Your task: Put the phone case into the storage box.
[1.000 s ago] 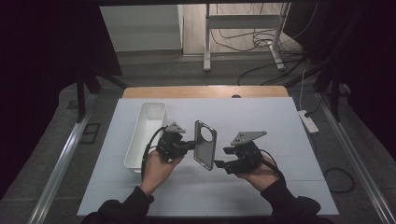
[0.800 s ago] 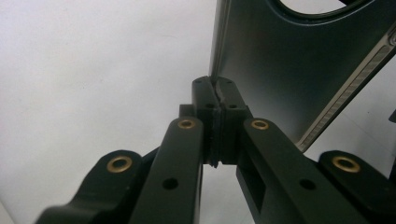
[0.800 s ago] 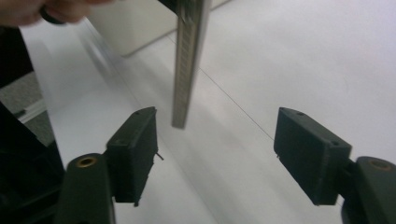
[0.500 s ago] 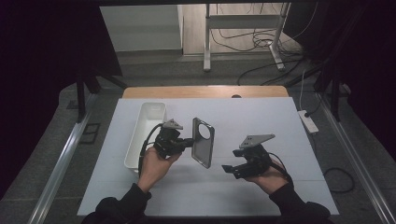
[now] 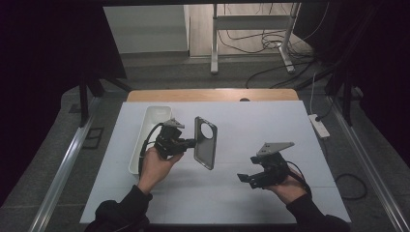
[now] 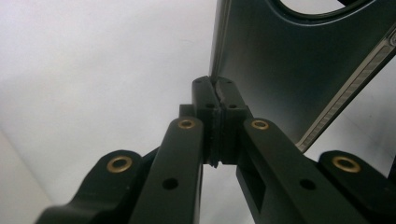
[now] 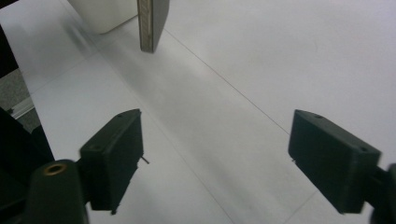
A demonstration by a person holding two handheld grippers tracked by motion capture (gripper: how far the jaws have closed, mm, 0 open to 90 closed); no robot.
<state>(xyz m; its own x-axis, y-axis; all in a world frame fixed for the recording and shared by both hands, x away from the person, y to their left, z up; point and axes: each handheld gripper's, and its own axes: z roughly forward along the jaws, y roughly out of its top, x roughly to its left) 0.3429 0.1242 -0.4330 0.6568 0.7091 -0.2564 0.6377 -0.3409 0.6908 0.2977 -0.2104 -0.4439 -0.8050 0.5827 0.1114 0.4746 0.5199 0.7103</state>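
The right tongs [image 5: 244,180] have let go of the case [image 5: 205,142] and pulled back to 5 o'clock, jaws wide. The left tongs [image 5: 189,143] alone pinch its edge, holding it upright above the desk [image 5: 270,121] centre; handover looks complete.

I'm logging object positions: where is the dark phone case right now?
In the high view the phone case is held off the table, left of centre, clamped at its edge by the left gripper, just right of the white tray.
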